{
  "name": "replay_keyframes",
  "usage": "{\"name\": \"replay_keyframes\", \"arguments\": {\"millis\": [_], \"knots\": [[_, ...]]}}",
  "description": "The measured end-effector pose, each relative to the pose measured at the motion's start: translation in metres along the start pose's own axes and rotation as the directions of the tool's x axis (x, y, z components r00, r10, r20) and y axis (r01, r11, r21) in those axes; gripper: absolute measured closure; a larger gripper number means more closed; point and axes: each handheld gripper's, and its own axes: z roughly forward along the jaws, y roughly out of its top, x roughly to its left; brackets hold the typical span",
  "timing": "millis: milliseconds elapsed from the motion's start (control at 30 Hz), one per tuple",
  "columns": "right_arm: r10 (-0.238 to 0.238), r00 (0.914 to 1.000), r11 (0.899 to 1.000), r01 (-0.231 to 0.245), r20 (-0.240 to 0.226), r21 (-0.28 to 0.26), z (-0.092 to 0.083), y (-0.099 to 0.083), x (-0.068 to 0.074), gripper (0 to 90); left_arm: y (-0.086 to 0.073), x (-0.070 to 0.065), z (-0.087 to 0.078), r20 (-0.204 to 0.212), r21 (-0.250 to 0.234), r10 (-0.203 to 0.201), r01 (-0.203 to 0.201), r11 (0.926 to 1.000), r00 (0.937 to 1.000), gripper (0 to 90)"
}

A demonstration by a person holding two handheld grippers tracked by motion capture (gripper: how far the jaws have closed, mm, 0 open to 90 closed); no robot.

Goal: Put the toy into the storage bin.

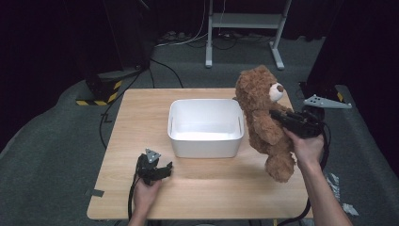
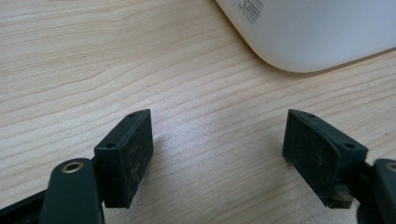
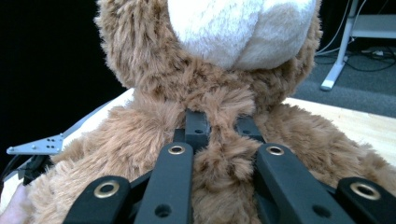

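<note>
A brown teddy bear [image 1: 263, 117] with a cream snout hangs upright above the right side of the wooden table [image 1: 141, 108], just right of a white plastic bin [image 1: 205, 141]. My right gripper [image 1: 277, 117] is shut on the bear at its chest, below the neck. In the right gripper view both jaws sink into the fur [image 3: 224, 158] under the snout. My left gripper [image 1: 162, 170] rests low on the table in front of the bin's left corner. Its jaws stand wide open over bare wood [image 2: 215, 130], with the bin's rounded corner [image 2: 299, 42] ahead.
The bin looks empty inside. A metal stand [image 1: 244, 23] and cables lie on the grey floor beyond the table. A yellow-and-black striped base [image 1: 101, 92] sits off the table's far left corner. A grey three-cornered plate [image 1: 327, 101] lies off the right edge.
</note>
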Motion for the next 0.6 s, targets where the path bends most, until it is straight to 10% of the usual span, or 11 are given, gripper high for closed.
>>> {"name": "replay_keyframes", "arguments": {"millis": [600], "knots": [[-0.045,0.9982,0.999,0.045,-0.04,0.006,0.028,0.031,0.028,81.0,0.0,0.0,0.0,0.001,0.003,0.003,-0.003,1.0,1.0,24.5]]}}
